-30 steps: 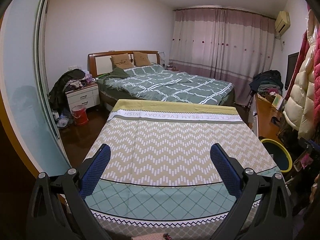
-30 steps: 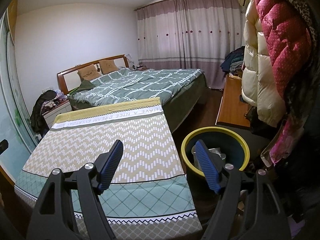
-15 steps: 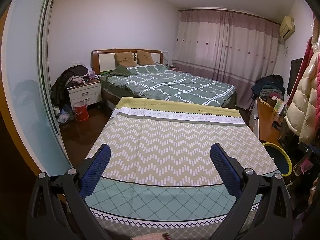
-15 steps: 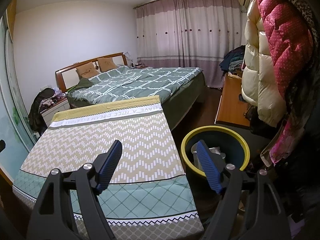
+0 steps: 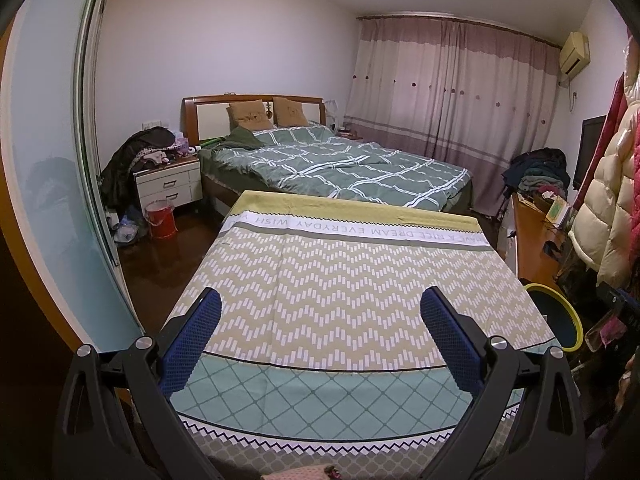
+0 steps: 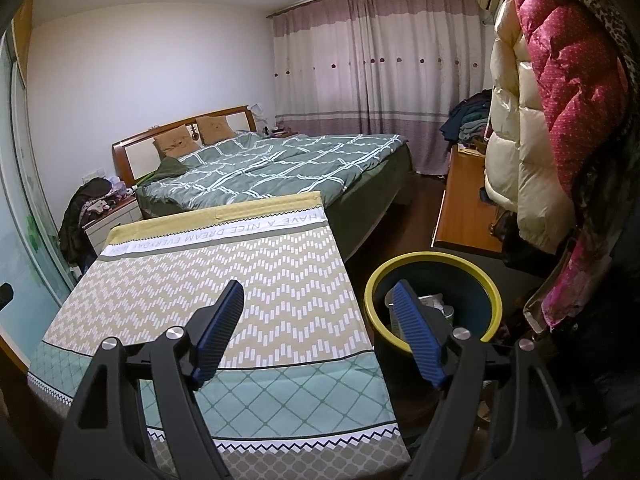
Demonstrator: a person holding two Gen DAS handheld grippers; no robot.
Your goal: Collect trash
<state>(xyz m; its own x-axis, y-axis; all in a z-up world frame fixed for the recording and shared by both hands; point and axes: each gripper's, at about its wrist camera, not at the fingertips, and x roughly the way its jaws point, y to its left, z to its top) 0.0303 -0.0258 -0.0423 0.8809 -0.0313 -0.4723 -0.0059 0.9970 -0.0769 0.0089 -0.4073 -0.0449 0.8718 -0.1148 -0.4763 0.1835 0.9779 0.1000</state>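
A dark trash bin with a yellow rim (image 6: pixel 434 258) stands on the floor right of the patterned bed; pale scraps (image 6: pixel 434 304) lie inside it. In the left wrist view only its rim (image 5: pixel 560 304) shows at the right edge. My right gripper (image 6: pixel 318 296) hovers open over the bed's right edge, its right finger in front of the bin, nothing between the blue pads. My left gripper (image 5: pixel 320 304) hangs open and empty above the patterned cover (image 5: pixel 344 280). No loose trash shows on the cover.
A green-quilted bed (image 5: pixel 340 164) lies beyond. A white nightstand (image 5: pixel 168 184) with piled clothes and a red bucket (image 5: pixel 160 220) stand at far left. A wooden desk (image 6: pixel 464 204) and hanging puffy coats (image 6: pixel 560 100) crowd the right. A sliding glass door (image 5: pixel 48 200) lines the left.
The left wrist view has shifted slightly, so the bed cover sits a little lower and more of the room shows. The right gripper has stayed put, still open.
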